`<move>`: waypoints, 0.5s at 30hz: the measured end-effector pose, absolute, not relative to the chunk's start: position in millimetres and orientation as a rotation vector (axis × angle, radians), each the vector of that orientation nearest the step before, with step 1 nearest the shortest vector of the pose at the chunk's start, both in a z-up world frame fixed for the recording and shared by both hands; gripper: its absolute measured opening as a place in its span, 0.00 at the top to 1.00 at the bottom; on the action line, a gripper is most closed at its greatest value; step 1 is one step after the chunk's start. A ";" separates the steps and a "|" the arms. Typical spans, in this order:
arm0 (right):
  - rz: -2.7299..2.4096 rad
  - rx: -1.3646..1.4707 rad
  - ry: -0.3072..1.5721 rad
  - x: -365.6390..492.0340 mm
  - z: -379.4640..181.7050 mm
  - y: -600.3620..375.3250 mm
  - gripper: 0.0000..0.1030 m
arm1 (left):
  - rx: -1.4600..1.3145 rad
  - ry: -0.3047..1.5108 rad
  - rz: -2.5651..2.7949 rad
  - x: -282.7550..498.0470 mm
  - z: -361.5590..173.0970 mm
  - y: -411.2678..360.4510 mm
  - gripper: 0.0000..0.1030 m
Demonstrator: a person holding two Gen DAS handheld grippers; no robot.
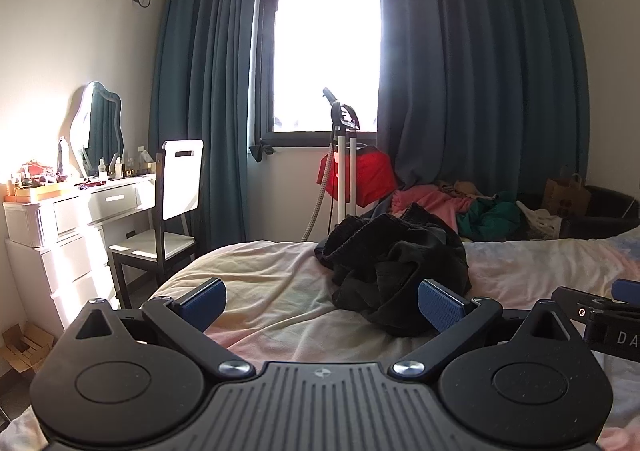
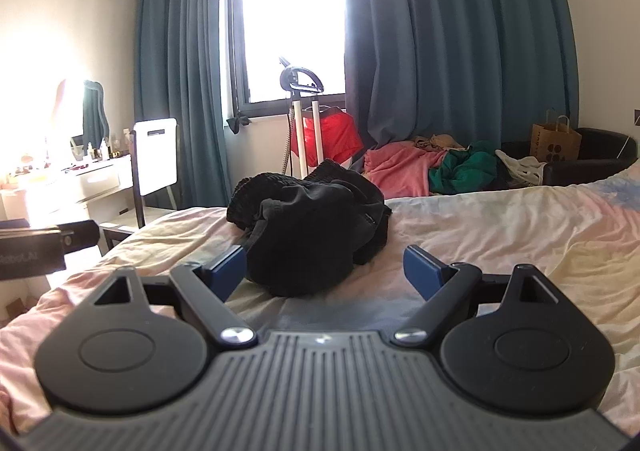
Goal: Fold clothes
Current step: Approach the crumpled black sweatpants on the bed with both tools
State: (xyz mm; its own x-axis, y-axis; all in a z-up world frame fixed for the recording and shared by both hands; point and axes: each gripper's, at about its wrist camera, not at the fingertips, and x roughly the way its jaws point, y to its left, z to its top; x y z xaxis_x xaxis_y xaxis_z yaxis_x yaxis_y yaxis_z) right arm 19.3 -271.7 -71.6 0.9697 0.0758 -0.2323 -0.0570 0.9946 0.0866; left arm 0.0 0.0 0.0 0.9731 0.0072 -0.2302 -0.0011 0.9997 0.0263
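Observation:
A crumpled black garment (image 1: pixel 396 267) lies in a heap on the bed's pastel sheet (image 1: pixel 272 283). In the right wrist view the garment (image 2: pixel 312 227) sits just ahead of the fingers on the sheet (image 2: pixel 500 235). My left gripper (image 1: pixel 322 303) is open and empty, low over the bed, with the garment just beyond its right pad. My right gripper (image 2: pixel 324 271) is open and empty, its blue pads either side of the garment's near edge. The right gripper's body also shows at the right edge of the left wrist view (image 1: pixel 600 315).
A pile of pink and green clothes (image 2: pixel 432 167) lies beyond the bed by a dark armchair (image 2: pixel 592 159) with a paper bag (image 2: pixel 554 143). A garment steamer stand (image 1: pixel 344 155) with a red item stands at the window. A chair (image 1: pixel 172 207) and a white dresser (image 1: pixel 72 235) are left.

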 end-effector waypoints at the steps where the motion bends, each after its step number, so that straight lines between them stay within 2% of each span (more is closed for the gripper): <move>1: 0.067 0.072 0.233 19.4 -71.8 -271.4 0.15 | 0.030 0.237 0.009 0.4 -0.2 0.0 0.00; 15: 0.061 0.072 0.211 14.4 -69.9 -271.4 0.15 | 0.028 0.265 0.004 1.1 -0.7 2.1 0.00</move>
